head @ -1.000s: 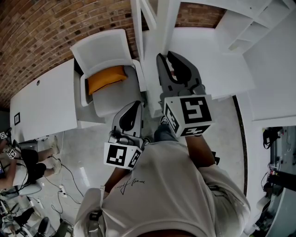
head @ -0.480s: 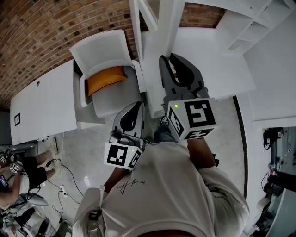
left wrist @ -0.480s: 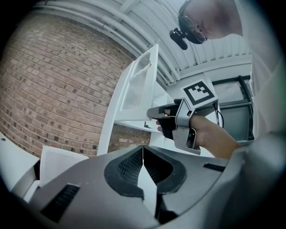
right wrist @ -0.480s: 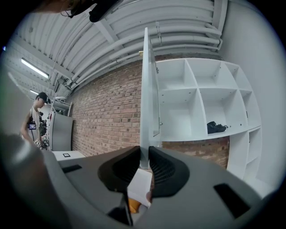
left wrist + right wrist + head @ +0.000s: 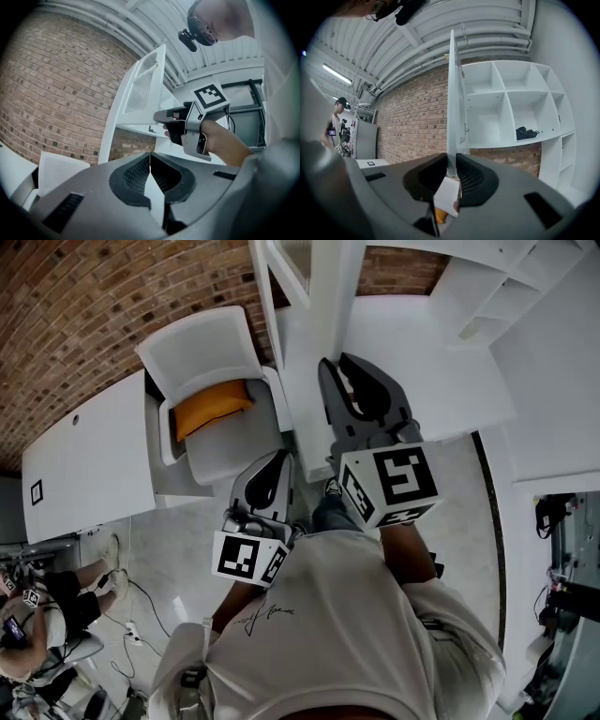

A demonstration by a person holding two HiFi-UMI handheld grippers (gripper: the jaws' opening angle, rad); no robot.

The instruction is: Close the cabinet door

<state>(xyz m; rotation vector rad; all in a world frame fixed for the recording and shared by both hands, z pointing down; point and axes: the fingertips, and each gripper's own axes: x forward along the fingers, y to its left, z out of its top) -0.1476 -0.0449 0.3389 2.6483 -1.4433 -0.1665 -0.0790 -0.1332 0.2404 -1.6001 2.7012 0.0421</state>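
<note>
The cabinet door (image 5: 452, 93) stands swung out from the white cabinet (image 5: 511, 108), seen edge-on in the right gripper view as a thin white panel rising against the brick wall (image 5: 412, 117); the right gripper (image 5: 451, 161) is raised to it, its two jaws closed onto the lower part of the door's free edge, one jaw on each face; the left gripper view shows the same hold from the side, with the right gripper (image 5: 180, 126) at the door's (image 5: 145, 89) bottom corner; in the head view the right gripper (image 5: 349, 367) points up at the door (image 5: 328, 287); the left gripper (image 5: 272, 465) hangs lower and nearer the person's body, well apart from the door, and its own view shows its jaws (image 5: 150, 159) pressed together at the tips with nothing between them; below to the left stands a white chair (image 5: 202, 343) with an orange cushion (image 5: 211, 404); a dark object (image 5: 526, 133) lies in one open cabinet compartment.
</note>
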